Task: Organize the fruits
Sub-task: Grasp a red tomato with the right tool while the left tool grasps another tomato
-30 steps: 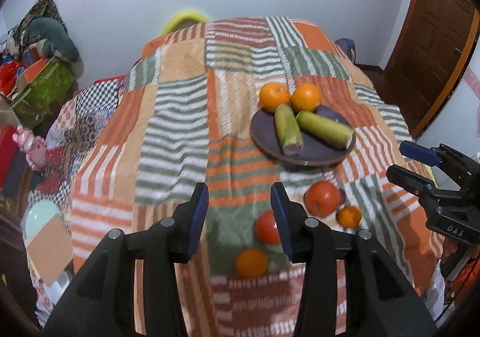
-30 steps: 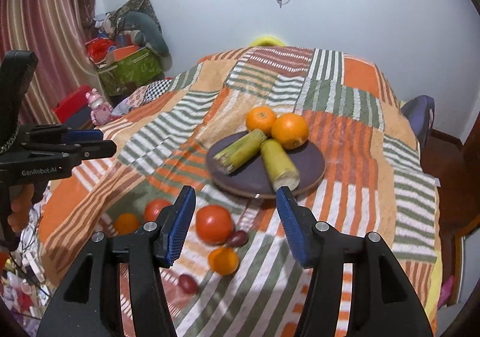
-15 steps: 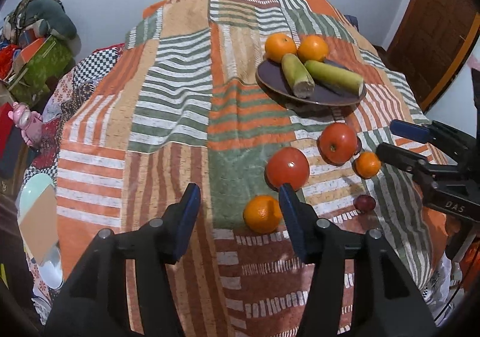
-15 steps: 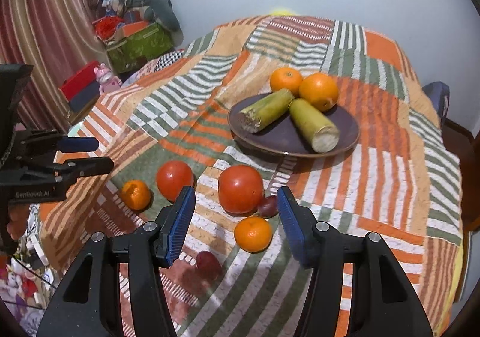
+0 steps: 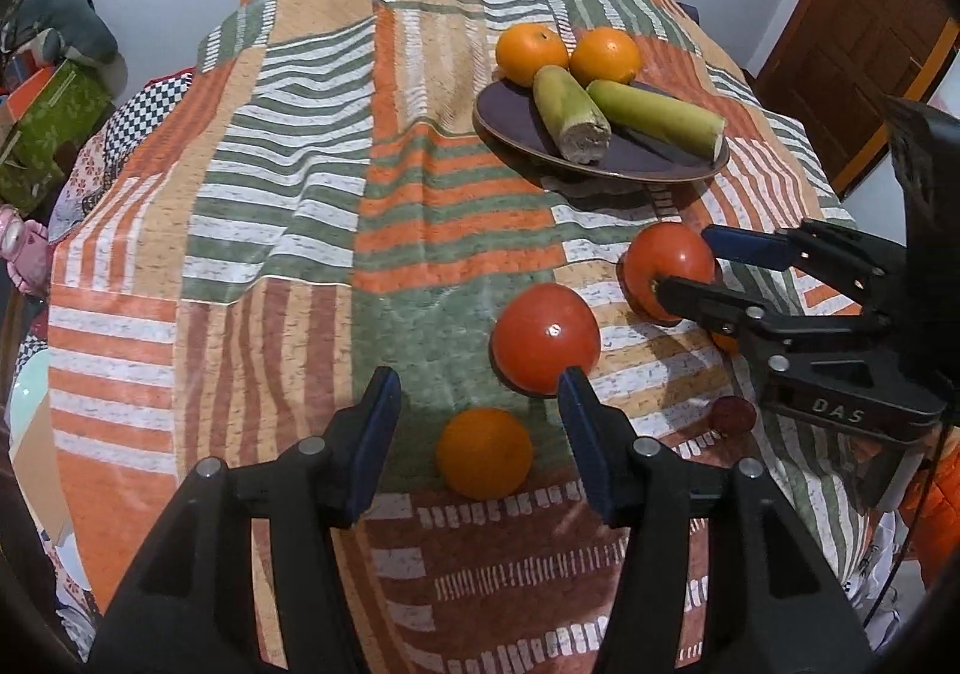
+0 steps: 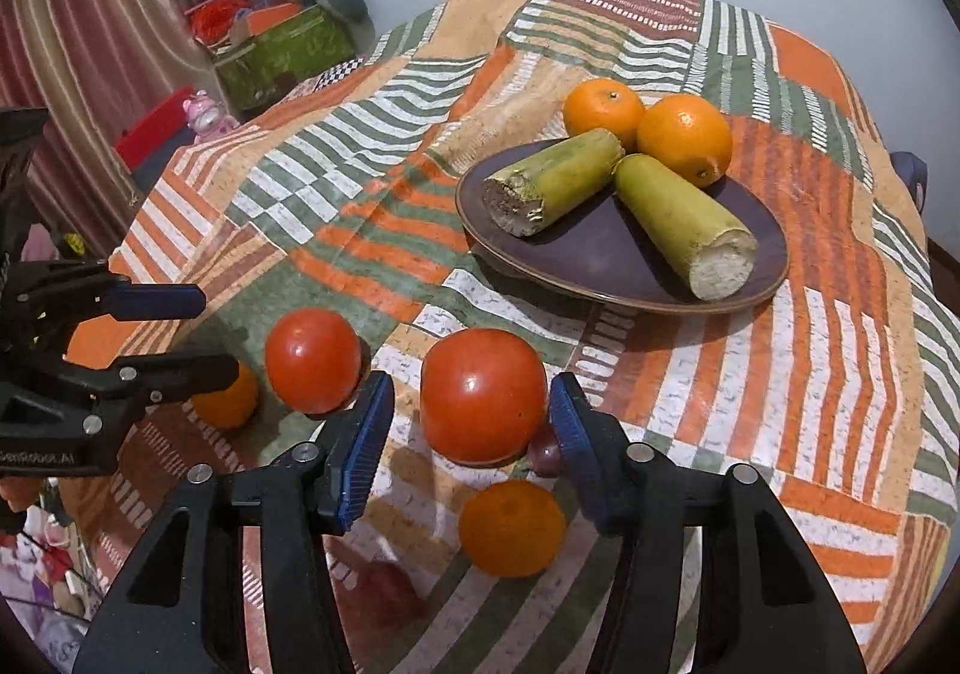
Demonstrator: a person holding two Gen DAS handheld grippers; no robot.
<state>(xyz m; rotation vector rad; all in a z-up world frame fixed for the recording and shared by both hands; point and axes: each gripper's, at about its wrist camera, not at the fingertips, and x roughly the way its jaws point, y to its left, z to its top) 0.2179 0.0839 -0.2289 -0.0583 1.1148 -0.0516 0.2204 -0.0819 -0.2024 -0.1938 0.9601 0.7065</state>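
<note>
A dark plate (image 5: 516, 125) (image 6: 606, 260) on the patchwork cloth holds two oranges (image 5: 531, 53) and two green sugarcane pieces (image 5: 570, 113). Two red tomatoes lie nearer: one (image 5: 545, 337) (image 6: 312, 359) just beyond my left gripper's right fingertip, one (image 6: 483, 395) (image 5: 669, 269) between my right gripper's fingertips. A small orange (image 5: 483, 452) lies under my open left gripper (image 5: 477, 392). Another small orange (image 6: 511, 527) lies below my open right gripper (image 6: 468, 401). Small dark red fruits (image 5: 733, 415) (image 6: 545, 458) lie close by.
The cloth (image 5: 288, 182) falls off at the table's near and side edges. A green box with stuffed toys (image 6: 282, 44) and a red box (image 6: 153, 128) stand on the floor to the left. A wooden door (image 5: 858, 32) is at the right.
Both grippers have moved forward and down toward the loose fruit. The right gripper's fingers now flank a tomato; the left gripper is over the small orange. Both stay open.
</note>
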